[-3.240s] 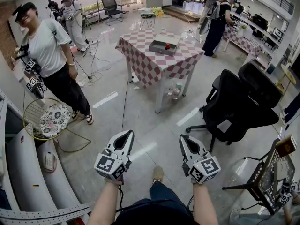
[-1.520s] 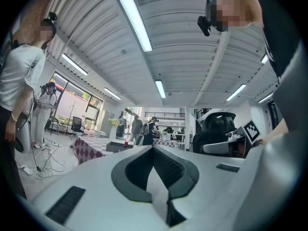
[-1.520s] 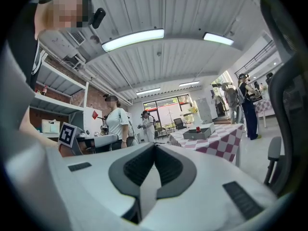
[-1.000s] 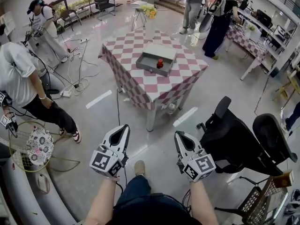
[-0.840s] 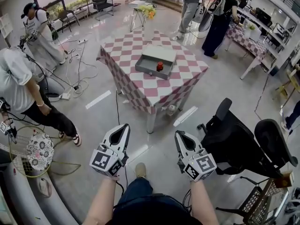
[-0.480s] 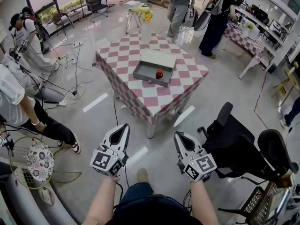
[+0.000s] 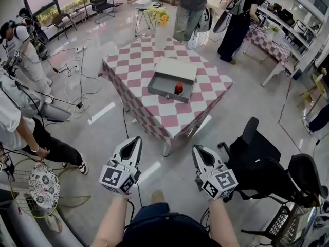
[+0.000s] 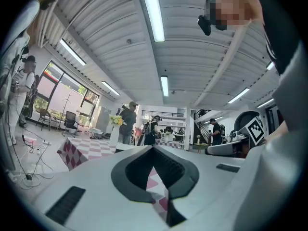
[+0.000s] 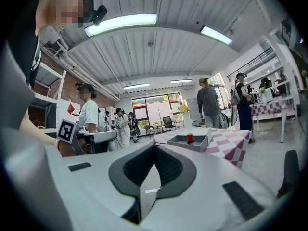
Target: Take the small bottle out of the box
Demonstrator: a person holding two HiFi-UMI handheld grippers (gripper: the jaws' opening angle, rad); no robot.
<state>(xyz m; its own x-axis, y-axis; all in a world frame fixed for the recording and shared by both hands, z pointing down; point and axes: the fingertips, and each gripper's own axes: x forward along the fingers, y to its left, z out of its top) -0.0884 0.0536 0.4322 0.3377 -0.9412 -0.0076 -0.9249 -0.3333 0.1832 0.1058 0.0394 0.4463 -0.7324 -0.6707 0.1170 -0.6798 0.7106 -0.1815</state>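
Bottle (image 7: 178,88), small and red, is standing upright inside the grey box (image 7: 165,81) on the checkered worktop (image 7: 131,66), well apart from both grippers. Left gripper (image 7: 138,141) is hovering over the floor (image 7: 103,133), its jaws sitting pressed together tip to tip and gripping nothing. Right gripper (image 7: 198,150) is hovering beside it, its jaws likewise sitting fully closed, empty and touching nothing.

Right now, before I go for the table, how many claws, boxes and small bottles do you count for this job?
Claws: 2, the left claw and the right claw, both shut and empty
Boxes: 1, the grey box
Small bottles: 1, the red small bottle, standing inside the box
Total: 4
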